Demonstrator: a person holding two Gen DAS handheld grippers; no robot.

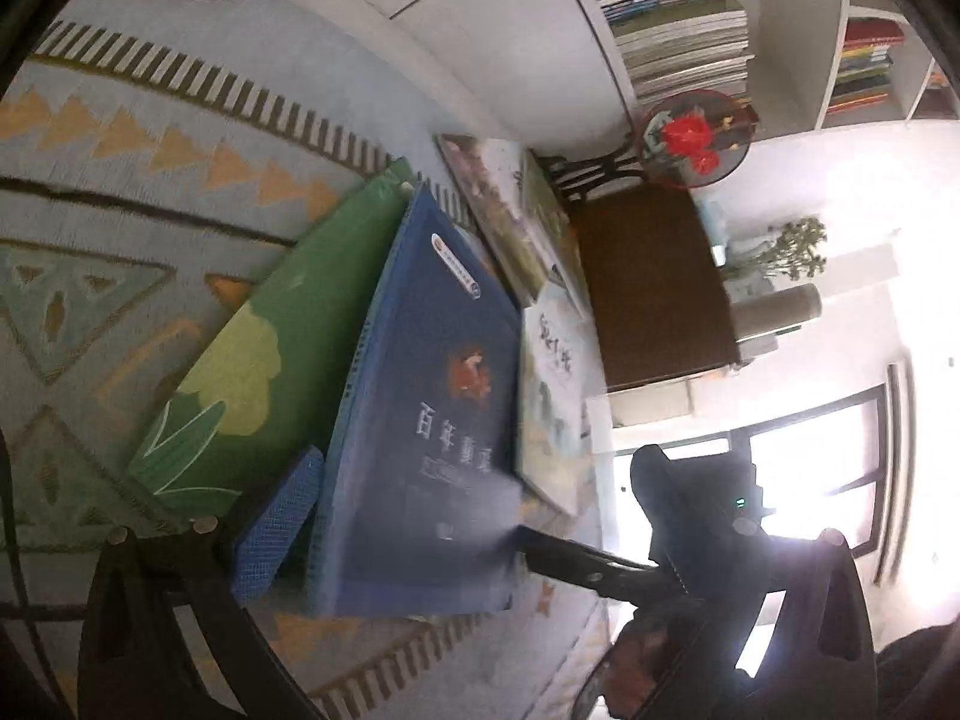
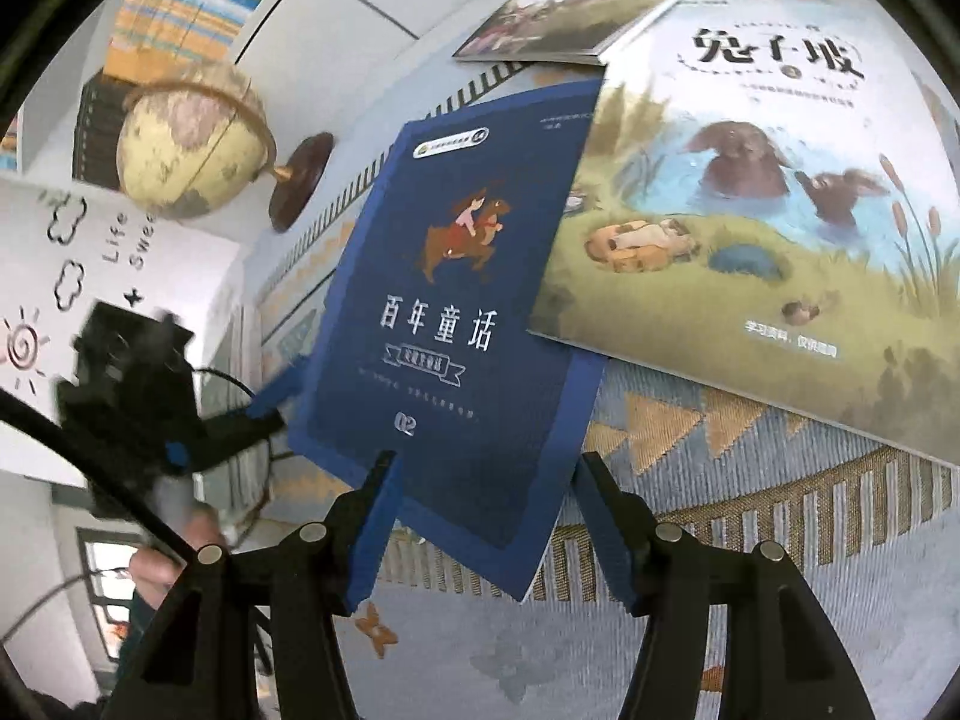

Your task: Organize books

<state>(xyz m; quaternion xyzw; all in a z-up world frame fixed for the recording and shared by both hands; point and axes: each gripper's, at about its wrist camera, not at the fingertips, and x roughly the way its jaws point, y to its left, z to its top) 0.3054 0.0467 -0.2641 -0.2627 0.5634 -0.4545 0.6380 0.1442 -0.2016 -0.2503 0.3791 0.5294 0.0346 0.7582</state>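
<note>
On the rug (image 2: 750, 450), near its edge | blue book (image 2: 456, 312) lies partly under rabbit book (image 2: 750, 180) | right claw (image 2: 480, 516) half open around its corner, opening, not pinching | left claw (image 1: 414, 540) wide, empty | books still scattered, sorting barely begun

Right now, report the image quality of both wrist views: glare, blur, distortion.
Left wrist view: the window is blown out to white glare, and the blue book looks soft, its title smeared. Right wrist view: evenly lit, the blue book and rabbit book print sharp; only the left gripper is motion-blurred. Both views: fisheye bending curves the rug stripes.
</note>
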